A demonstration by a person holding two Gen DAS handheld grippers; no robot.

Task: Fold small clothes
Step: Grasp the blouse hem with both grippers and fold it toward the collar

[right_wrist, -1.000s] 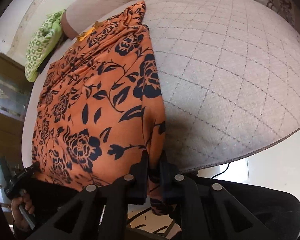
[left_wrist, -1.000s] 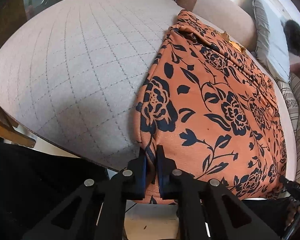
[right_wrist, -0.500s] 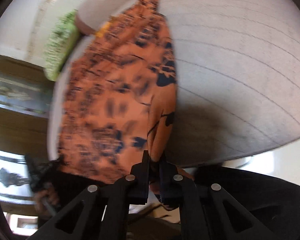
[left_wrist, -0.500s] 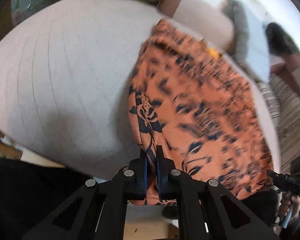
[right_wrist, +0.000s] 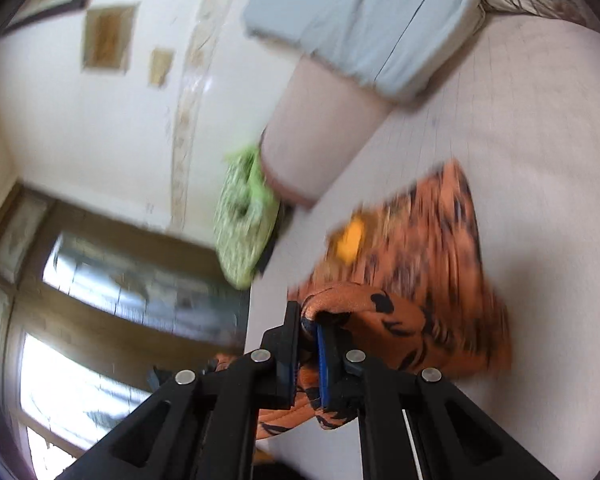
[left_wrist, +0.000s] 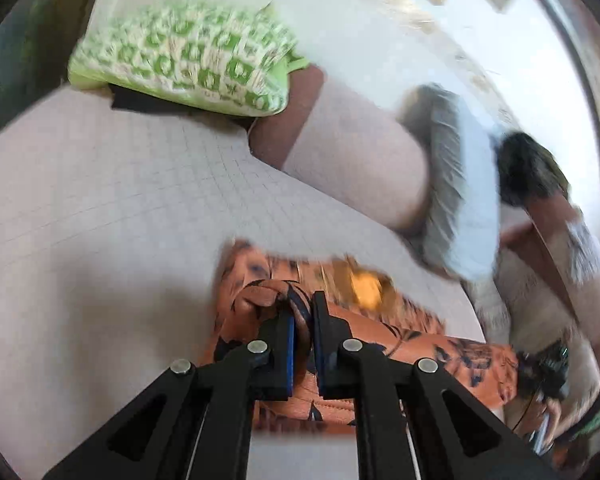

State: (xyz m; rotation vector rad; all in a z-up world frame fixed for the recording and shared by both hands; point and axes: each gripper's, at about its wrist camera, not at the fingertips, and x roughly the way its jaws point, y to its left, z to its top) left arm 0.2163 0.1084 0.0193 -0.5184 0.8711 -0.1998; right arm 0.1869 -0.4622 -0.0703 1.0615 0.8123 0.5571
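Observation:
An orange garment with a dark blue flower print (left_wrist: 384,344) lies on the pale quilted surface (left_wrist: 100,208). My left gripper (left_wrist: 303,320) is shut on its near hem and holds that edge lifted and carried over the rest of the cloth. My right gripper (right_wrist: 308,328) is shut on the hem's other corner, with the garment (right_wrist: 428,248) spread beyond it. An orange-yellow patch (right_wrist: 350,240) shows near the garment's far end. Both views are blurred by motion.
A green patterned cushion (left_wrist: 188,56) lies at the far left edge of the surface and shows in the right wrist view (right_wrist: 244,224). A beige bolster (left_wrist: 352,152) and a grey-blue pillow (right_wrist: 364,16) lie behind. A person (left_wrist: 540,208) sits at the right.
Both grippers have lifted the near hem off the front edge and carried it away from me over the garment, so the cloth now doubles over itself. The cameras tilted upward.

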